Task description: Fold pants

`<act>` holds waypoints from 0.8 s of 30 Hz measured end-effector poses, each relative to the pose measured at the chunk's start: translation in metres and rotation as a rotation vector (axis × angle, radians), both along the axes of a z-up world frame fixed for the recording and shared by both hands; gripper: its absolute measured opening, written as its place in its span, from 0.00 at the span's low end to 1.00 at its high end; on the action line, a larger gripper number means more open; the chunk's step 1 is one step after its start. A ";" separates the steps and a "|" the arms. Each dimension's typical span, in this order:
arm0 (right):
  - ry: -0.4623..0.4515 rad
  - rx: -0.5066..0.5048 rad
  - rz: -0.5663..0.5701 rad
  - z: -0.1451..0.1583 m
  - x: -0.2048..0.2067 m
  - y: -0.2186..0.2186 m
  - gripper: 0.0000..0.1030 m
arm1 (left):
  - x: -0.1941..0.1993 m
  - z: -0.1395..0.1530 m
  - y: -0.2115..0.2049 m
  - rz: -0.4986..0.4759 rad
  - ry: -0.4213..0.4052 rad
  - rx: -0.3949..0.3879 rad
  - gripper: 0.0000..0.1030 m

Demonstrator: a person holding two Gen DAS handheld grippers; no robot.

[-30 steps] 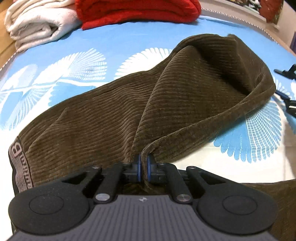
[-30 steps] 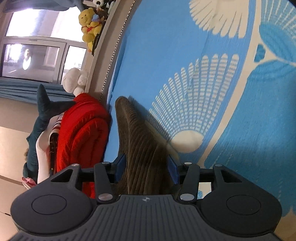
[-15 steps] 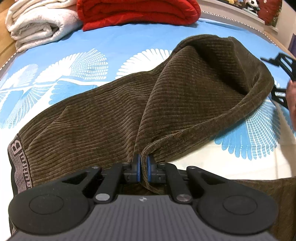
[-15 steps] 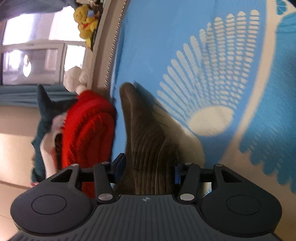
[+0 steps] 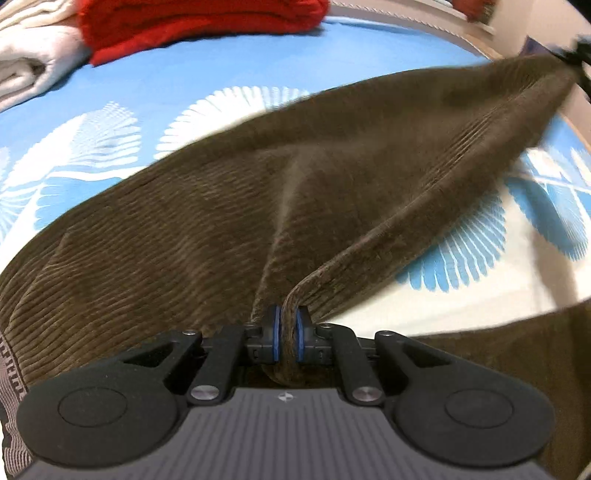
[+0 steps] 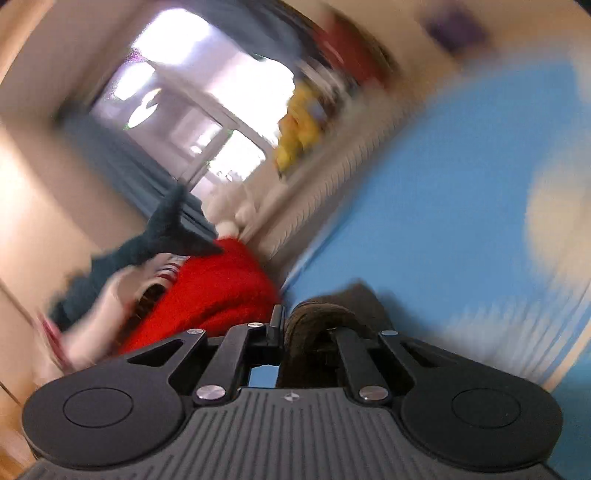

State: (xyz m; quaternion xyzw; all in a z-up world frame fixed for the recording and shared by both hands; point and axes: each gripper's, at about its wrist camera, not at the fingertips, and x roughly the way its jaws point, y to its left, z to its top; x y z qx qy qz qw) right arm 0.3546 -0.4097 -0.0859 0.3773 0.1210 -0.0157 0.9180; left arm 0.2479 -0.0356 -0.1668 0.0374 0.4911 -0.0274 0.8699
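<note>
Brown corduroy pants [image 5: 221, 229] lie across the blue patterned bed sheet [image 5: 184, 85]. My left gripper [image 5: 289, 334] pinches a hem edge between its blue pads. Its jaws are opening a trace, with the cloth still gripped. The pants' far end is stretched up to the top right. There my right gripper [image 5: 576, 55] shows as a dark blur. In the right wrist view the right gripper [image 6: 286, 332] is closing on a bunched fold of the pants [image 6: 317, 317]. The cloth drapes over its right finger, and the view is blurred.
A folded red blanket [image 5: 199, 22] and folded white cloth [image 5: 29, 70] sit at the bed's far edge. The right wrist view shows the red blanket [image 6: 214, 288], a dark teal plush [image 6: 166, 236], a yellow plush [image 6: 299, 125] and a window [image 6: 192, 96].
The right gripper's jaws went from wide around the pants fold to shut on it. It rose and rolled, lifting the pants' far end off the sheet. The left gripper kept its grip.
</note>
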 end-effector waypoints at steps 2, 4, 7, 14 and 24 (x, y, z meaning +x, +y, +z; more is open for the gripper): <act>0.086 -0.004 -0.121 -0.004 -0.029 -0.020 0.09 | 0.000 -0.005 0.002 -0.028 0.021 0.025 0.10; 0.273 0.055 -0.283 -0.030 -0.050 -0.051 0.21 | -0.001 -0.007 0.007 -0.047 0.034 0.018 0.11; 0.468 0.296 -0.431 -0.086 -0.076 -0.112 0.25 | 0.000 -0.002 0.018 -0.037 0.058 -0.018 0.11; 0.433 0.520 -0.430 -0.143 -0.103 -0.194 0.39 | -0.003 -0.003 0.017 -0.037 0.069 -0.033 0.14; 0.453 0.290 -0.351 -0.141 -0.068 -0.188 0.11 | -0.008 -0.002 -0.004 -0.076 0.005 0.031 0.16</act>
